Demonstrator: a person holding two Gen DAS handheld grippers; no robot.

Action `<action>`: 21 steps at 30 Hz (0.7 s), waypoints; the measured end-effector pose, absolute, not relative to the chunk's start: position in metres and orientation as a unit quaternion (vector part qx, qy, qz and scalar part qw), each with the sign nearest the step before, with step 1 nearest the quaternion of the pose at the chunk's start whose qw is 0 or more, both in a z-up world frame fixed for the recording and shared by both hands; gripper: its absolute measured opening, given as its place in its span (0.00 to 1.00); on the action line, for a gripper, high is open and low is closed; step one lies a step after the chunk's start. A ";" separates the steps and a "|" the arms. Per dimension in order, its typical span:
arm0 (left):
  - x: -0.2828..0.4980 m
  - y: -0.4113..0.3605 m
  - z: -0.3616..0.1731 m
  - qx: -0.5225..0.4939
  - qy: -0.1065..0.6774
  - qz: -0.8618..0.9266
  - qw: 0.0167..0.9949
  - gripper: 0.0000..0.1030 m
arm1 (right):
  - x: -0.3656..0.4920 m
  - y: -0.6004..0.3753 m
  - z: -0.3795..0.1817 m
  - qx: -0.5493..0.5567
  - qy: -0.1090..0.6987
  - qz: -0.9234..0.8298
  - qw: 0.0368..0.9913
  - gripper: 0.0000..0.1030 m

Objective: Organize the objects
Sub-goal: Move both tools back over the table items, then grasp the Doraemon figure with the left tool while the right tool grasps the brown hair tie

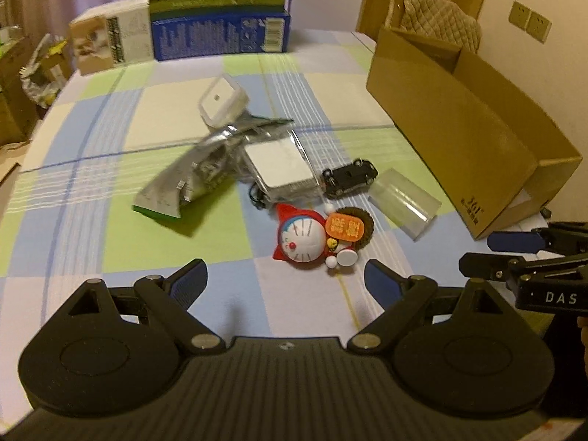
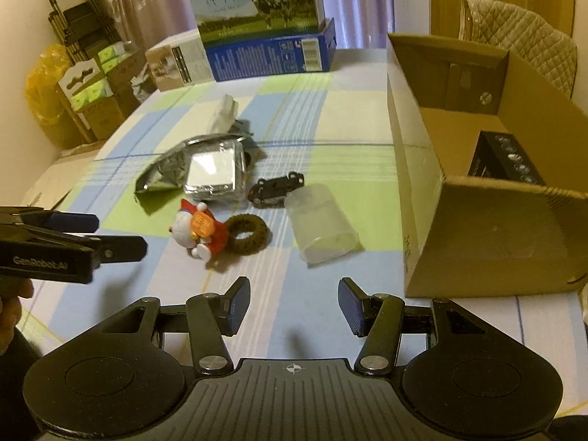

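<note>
Left tongs (image 1: 284, 279): released, jaws wide apart, held above the checked surface (image 1: 110, 242) just short of the cluster of things.
Foil packet (image 1: 176, 183): crumpled, leftmost of the cluster, touching the wrapped white block (image 1: 281, 167).
White square tub (image 1: 222, 101): behind the foil, tilted on its side.
Cat figurine (image 1: 305, 239): lying on its back, right before the left tongs, against a brown fuzzy ring (image 2: 248, 235).
Toy car (image 1: 349, 176): black, possibly overturned; the blur makes it hard to be sure.
Clear plastic case (image 1: 404, 202): just beside the car.
Right tongs (image 2: 292, 303): released, empty, over bare cloth.
Cardboard box (image 2: 415, 169): open, at the right edge, a dark item (image 2: 507, 160) inside.
</note>
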State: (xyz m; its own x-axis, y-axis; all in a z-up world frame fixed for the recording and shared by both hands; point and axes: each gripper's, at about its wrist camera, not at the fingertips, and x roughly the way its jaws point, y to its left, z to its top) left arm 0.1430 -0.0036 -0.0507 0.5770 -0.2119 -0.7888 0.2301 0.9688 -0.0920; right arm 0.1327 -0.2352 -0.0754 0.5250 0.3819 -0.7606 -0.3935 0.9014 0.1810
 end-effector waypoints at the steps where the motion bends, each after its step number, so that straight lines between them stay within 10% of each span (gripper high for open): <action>1: 0.146 -0.005 -0.056 0.010 0.446 -0.127 0.886 0.87 | 0.134 -0.236 -0.078 -0.005 0.435 0.222 0.872 0.50; 16: 0.187 -0.034 -0.098 0.024 0.439 -0.163 0.883 0.87 | 0.151 -0.243 -0.098 0.006 0.449 0.191 0.873 0.44; 21: 0.197 -0.039 -0.107 0.026 0.451 -0.162 0.878 0.66 | 0.152 -0.240 -0.099 0.003 0.452 0.193 0.871 0.44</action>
State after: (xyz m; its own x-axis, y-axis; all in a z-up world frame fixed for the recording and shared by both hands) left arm 0.1974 -0.0393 -0.1066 0.5415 -0.2611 -0.7992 0.3077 0.9461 -0.1006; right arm 0.1519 -0.2401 -0.0995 0.5158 0.3394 -0.7866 -0.3341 0.9252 0.1801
